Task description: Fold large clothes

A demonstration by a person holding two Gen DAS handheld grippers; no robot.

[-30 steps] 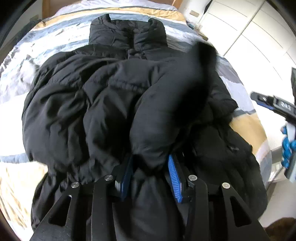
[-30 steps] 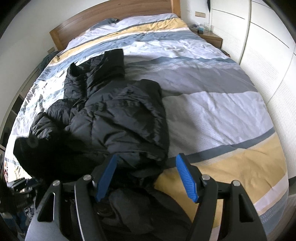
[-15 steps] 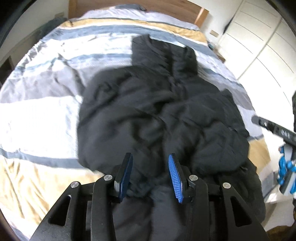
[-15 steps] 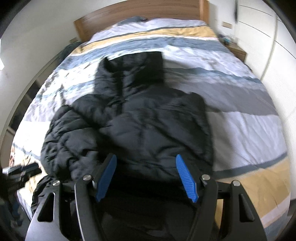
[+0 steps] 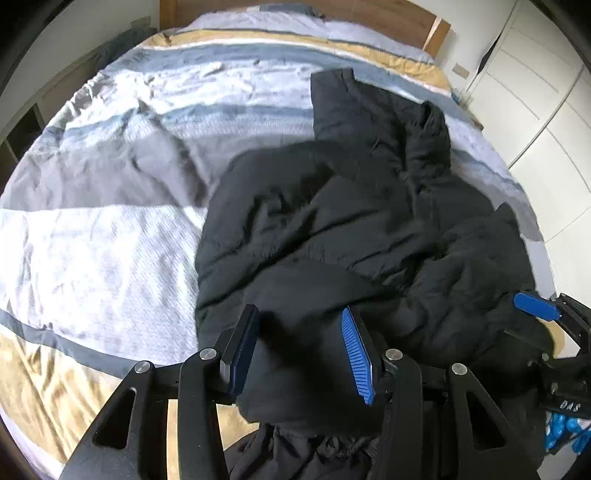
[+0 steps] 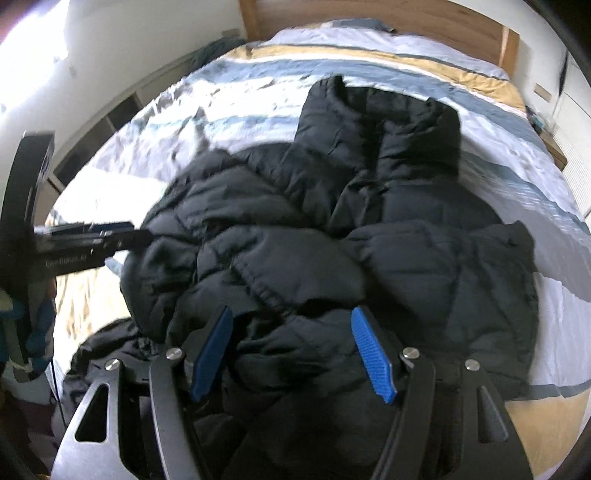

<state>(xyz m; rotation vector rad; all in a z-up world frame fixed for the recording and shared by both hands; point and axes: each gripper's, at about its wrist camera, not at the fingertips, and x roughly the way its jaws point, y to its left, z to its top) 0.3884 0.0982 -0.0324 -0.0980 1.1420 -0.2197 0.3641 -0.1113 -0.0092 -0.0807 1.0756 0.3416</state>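
A black puffer jacket [image 5: 351,229] lies on the bed, collar toward the headboard and sleeves folded in over its front. My left gripper [image 5: 299,350] hovers over the jacket's near left part. Its jaws are opening, and puffy fabric still bulges between the blue pads [image 5: 356,354]. My right gripper [image 6: 291,354] stands open just above the jacket [image 6: 369,240] at its near hem, nothing pinched. Each gripper shows in the other's view: the right gripper [image 5: 535,306] at the jacket's right edge, the left gripper [image 6: 92,240] at its left edge.
The bed [image 5: 92,240] carries a grey, white and tan striped duvet under a wooden headboard [image 6: 424,22]. White wardrobe doors [image 5: 535,92] stand to the right, low shelves [image 6: 92,140] to the left. A blue-gloved hand [image 5: 565,432] holds the right gripper.
The sleeve my left gripper held up has come down across the jacket's front, and those jaws have widened. My right gripper has swept left from the bare duvet to over the jacket.
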